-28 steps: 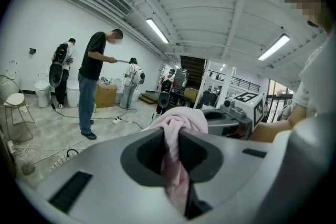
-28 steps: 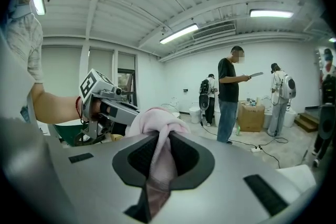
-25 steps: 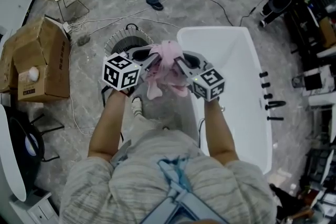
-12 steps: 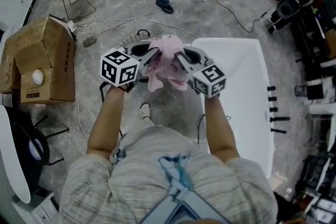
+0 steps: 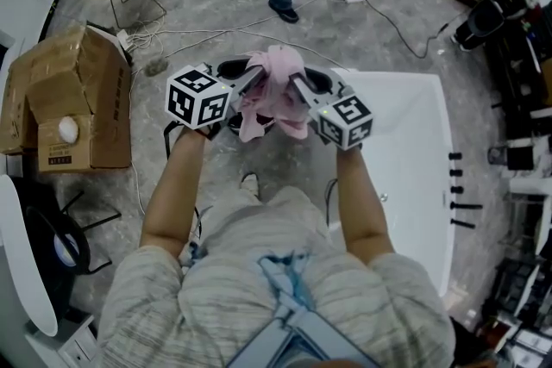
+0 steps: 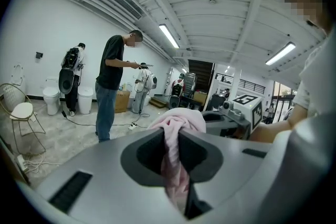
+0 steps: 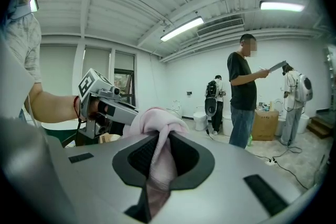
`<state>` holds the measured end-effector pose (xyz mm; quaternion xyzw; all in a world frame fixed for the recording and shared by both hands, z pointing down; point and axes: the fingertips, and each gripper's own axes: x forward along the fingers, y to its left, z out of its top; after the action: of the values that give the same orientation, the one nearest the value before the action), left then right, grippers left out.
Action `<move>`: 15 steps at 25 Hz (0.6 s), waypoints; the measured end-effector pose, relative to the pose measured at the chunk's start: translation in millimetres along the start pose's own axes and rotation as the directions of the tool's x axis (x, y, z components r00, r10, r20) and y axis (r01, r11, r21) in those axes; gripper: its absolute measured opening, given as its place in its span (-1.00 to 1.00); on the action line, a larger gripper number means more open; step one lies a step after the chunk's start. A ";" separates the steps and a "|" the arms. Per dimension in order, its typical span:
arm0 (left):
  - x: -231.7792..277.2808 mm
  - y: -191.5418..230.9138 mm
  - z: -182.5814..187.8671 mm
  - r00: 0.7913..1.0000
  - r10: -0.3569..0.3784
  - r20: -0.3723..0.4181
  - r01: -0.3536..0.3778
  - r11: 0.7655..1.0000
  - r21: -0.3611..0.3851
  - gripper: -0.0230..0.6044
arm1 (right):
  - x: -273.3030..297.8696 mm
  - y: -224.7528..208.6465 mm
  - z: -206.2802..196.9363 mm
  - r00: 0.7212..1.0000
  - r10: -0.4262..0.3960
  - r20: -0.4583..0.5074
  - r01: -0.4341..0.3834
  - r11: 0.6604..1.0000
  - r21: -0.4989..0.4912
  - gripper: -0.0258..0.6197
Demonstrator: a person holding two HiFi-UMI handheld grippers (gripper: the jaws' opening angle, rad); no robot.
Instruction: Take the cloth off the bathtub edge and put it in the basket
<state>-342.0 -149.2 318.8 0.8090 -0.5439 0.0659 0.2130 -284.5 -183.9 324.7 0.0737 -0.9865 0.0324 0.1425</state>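
Two grippers share the load at this moment. My left gripper (image 5: 252, 80) and my right gripper (image 5: 297, 84) are each clamped on the soft pink cloth (image 5: 274, 99). In each gripper view, a fold of the fabric is pinched between the jaws and hangs down below them. The cloth is bunched between the two grippers and held in the air. It is clear of the white oval bathtub (image 5: 405, 151), just beside the corner of its far end, above the grey marbled floor (image 5: 362, 30). Nothing of it touches the bathtub edge.

I judge that the first part of the task is done, because the cloth is off the edge. The step in hand is the carry to the basket. I cannot make out the basket with certainty. A little dark wire shows under my left gripper, on the side away from the bathtub, but the grippers and the cloth cover most of that place.

The next move calls for bringing the bundle over the basket opening and lowering it. Then both pairs of jaws should open at nearly the same time, so that no corner hangs over the rim. A brown cardboard box (image 5: 73, 99) stands well apart from the bathtub and does not disturb the way.
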 end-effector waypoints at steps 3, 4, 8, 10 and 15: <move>2.6 23.9 -0.5 1.000 0.015 -0.008 -0.016 1.000 -0.005 -0.78 | 22.6 -5.4 -2.6 1.000 0.001 -0.012 -0.001 1.000 0.002 -0.78; 4.4 31.0 -2.0 1.000 0.021 -0.012 -0.021 1.000 -0.010 -0.78 | 29.8 -7.7 -4.8 1.000 0.003 -0.017 -0.003 1.000 0.006 -0.78; 15.0 58.8 -10.0 0.998 0.049 -0.029 -0.050 0.998 -0.032 -0.78 | 58.1 -20.6 -14.8 0.999 0.023 -0.042 -0.023 0.999 0.023 -0.78; 22.4 72.7 -14.3 0.997 0.060 -0.040 -0.062 0.997 -0.038 -0.78 | 72.0 -28.5 -20.9 0.998 0.037 -0.056 -0.036 0.999 0.029 -0.78; 37.1 106.7 -32.7 0.993 0.096 -0.069 -0.100 0.992 -0.070 -0.78 | 106.5 -44.5 -44.6 0.995 0.061 -0.077 -0.055 0.996 0.076 -0.78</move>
<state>-420.0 -201.1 390.0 0.7704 -0.5777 0.0829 0.2568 -366.3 -238.5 399.7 0.0488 -0.9799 0.0759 0.1777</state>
